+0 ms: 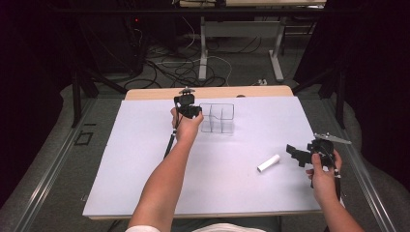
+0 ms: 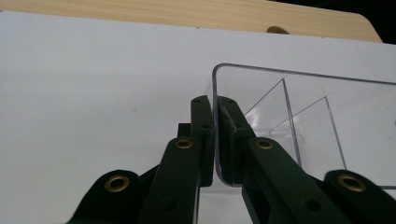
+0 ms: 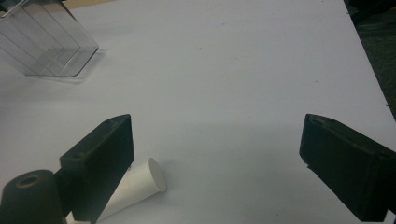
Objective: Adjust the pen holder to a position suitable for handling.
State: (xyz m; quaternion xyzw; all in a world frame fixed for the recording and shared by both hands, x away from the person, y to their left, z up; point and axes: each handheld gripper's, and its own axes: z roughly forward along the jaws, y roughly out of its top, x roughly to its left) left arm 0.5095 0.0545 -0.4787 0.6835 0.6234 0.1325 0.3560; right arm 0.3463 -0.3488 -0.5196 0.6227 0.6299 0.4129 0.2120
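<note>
My left gripper jaws were clamped on near-left wall of clear divided organizer. White tube lay right of organizer on bench, long axis slanting, just left of my right gripper, jaws apart, nearer hand.

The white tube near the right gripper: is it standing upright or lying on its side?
Lying on its side. The white tube rests lengthwise on the table's white sheet, and its round end shows beside the open right gripper.

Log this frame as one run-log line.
left tongs: shut on wall of clear plastic divided box | right tongs: open, beside white paper cylinder lying on white table sheet
</note>
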